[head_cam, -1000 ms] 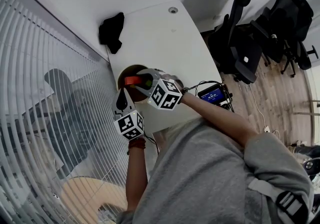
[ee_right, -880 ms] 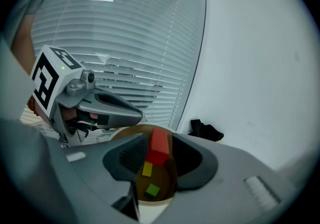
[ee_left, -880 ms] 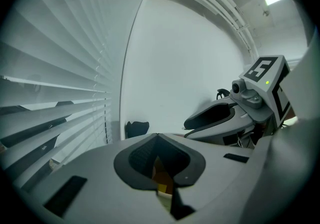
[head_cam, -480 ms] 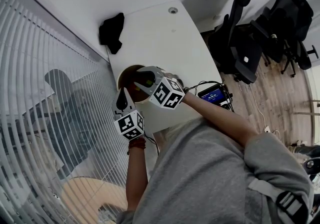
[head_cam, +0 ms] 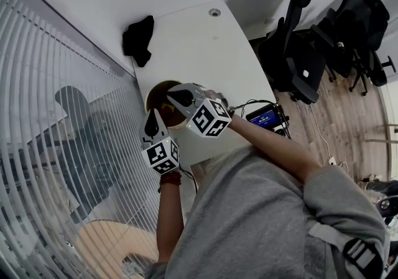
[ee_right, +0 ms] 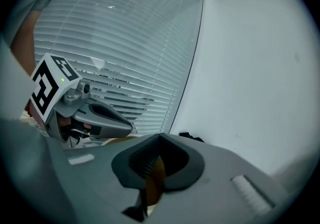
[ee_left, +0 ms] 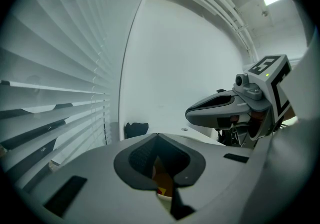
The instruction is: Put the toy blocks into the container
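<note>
Over the bowl (head_cam: 159,92) on the white surface (head_cam: 199,41), the right tool (head_cam: 174,96) has just closed with nothing in it; the left tool (head_cam: 151,123) beside it is closed too.

Smooth matt white tabletop (head_cam: 199,48). Round brown container (head_cam: 155,92), wood-like, dull. Crumpled black cloth (head_cam: 139,38), far left edge.

Two tongs (head_cam: 152,126) (head_cam: 181,97), one container (head_cam: 158,92)

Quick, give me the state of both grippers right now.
Left gripper: closed, holding nothing.
Right gripper: closed, jaws just shut, holding nothing.
</note>
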`<state>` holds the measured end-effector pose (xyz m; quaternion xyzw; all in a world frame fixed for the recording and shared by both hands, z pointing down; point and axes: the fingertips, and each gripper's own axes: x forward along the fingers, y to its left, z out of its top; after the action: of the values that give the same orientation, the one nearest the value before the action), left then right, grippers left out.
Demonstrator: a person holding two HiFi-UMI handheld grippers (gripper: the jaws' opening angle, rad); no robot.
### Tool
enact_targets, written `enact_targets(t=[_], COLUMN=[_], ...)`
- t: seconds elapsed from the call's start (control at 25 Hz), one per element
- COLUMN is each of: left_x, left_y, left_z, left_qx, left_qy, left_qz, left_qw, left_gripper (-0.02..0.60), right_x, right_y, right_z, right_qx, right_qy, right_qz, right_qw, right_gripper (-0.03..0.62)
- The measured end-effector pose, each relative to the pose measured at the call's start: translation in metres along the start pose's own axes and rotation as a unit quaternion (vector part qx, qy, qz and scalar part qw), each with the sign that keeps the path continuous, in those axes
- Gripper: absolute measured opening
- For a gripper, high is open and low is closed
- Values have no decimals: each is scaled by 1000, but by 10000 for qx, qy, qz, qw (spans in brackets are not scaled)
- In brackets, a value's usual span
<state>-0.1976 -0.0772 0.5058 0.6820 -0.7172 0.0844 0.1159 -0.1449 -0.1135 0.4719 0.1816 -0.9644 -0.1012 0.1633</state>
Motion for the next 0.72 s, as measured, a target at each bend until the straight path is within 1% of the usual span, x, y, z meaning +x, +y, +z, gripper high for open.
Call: enact_targets(t=[0.24, 0.72], left_x=[-1, 1], left_y=[0, 2], left_z=[1, -4], left_qx=[-3, -24], left_qy=[6, 37], left_qz=[-2, 11], left_qw=[10000, 10000], left_gripper=[8, 8], right_x=[1, 3], right_y=[6, 4], right_z=[-4, -12], right_qx=[-103, -115], right_qy=[75, 189], right_qz=[102, 95], right_qw=[9999, 9997], right_gripper=[11, 11])
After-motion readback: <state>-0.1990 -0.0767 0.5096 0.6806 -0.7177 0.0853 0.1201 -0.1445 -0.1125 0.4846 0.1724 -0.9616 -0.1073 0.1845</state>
